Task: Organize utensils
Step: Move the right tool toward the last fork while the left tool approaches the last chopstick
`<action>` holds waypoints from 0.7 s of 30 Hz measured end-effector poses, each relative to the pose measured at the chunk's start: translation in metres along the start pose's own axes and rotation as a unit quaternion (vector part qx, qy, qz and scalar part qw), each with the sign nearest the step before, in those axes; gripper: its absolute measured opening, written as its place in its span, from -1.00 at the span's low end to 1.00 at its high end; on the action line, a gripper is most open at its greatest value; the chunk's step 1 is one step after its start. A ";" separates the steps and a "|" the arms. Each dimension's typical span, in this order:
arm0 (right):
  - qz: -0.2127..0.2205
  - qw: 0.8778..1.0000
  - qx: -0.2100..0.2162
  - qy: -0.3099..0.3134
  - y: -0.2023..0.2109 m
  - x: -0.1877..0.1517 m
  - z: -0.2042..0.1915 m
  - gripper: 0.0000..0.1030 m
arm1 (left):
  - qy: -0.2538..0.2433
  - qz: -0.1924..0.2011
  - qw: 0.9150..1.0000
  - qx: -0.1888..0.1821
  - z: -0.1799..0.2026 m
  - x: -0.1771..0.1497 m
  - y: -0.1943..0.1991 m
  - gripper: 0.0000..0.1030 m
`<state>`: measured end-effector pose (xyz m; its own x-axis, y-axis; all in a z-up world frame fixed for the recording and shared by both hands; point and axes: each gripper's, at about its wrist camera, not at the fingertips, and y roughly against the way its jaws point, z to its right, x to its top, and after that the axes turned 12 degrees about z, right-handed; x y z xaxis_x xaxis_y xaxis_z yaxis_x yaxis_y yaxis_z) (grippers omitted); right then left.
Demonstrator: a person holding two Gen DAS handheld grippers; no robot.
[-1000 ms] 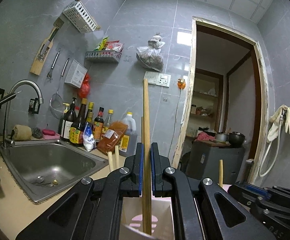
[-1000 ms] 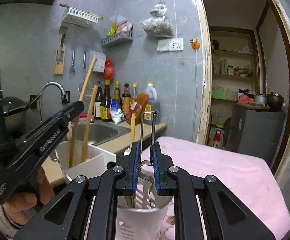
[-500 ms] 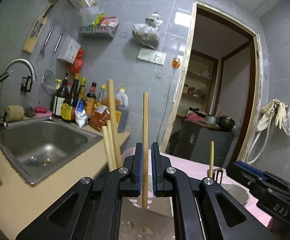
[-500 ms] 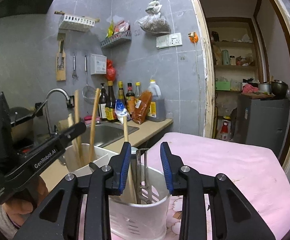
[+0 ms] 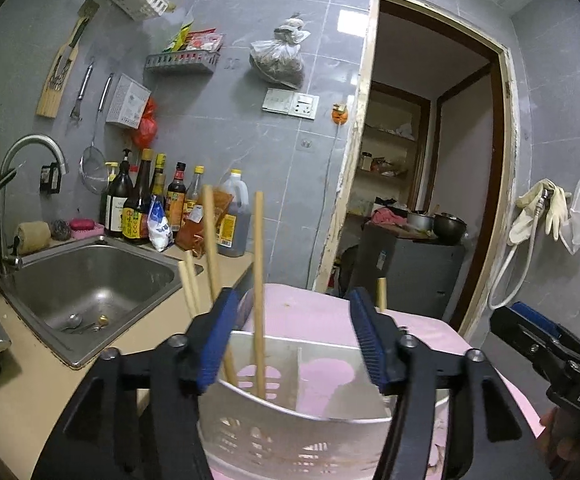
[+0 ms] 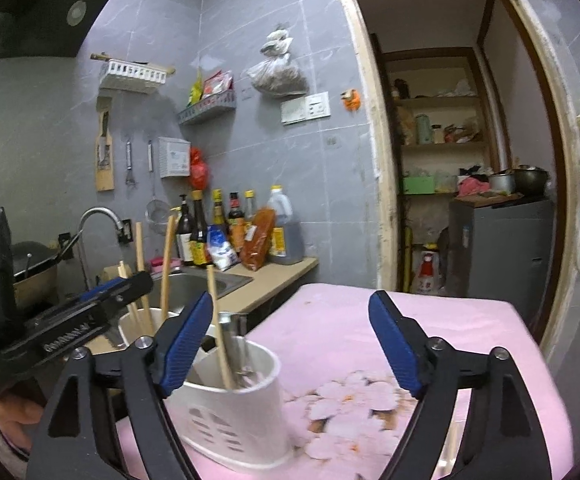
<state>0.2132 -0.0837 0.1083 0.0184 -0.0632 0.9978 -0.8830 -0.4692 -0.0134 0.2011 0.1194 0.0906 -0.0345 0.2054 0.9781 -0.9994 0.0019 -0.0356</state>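
Note:
My left gripper (image 5: 292, 336) hovers over a white slotted utensil holder (image 5: 290, 428), and its jaws are opening. A wooden chopstick (image 5: 258, 280) stands in the holder's left compartment between the blue pads, touching neither. More chopsticks (image 5: 209, 240) lean beside it. My right gripper (image 6: 290, 340) is also opening wide, with nothing between its pads. Just left of and below it stands a second white holder (image 6: 241, 412) with a chopstick (image 6: 217, 320) and a metal utensil (image 6: 235, 344) inside. The left gripper's holder (image 6: 145, 320) sits behind it.
Both holders rest on a pink floral cloth (image 6: 410, 340). Left of it lie a beige counter (image 5: 29, 380), a steel sink (image 5: 89, 280) with a tap, and a row of sauce bottles (image 5: 149, 208). An open doorway (image 5: 430, 160) is behind.
The left gripper opened and let go of the chopstick, which now stands in the holder. The right gripper opened off the metal utensil, and has moved right of its holder.

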 end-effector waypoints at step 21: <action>-0.028 0.992 -0.107 0.062 0.109 0.015 0.078 1.00 | -0.049 -0.077 0.987 -0.131 0.097 -0.022 0.034 0.81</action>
<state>0.1542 -0.2047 0.1168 0.0241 0.0723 0.9971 -0.9620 -0.2697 0.0428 0.1670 0.0198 0.0881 0.1040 0.0874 0.9907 -0.9568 0.2809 0.0757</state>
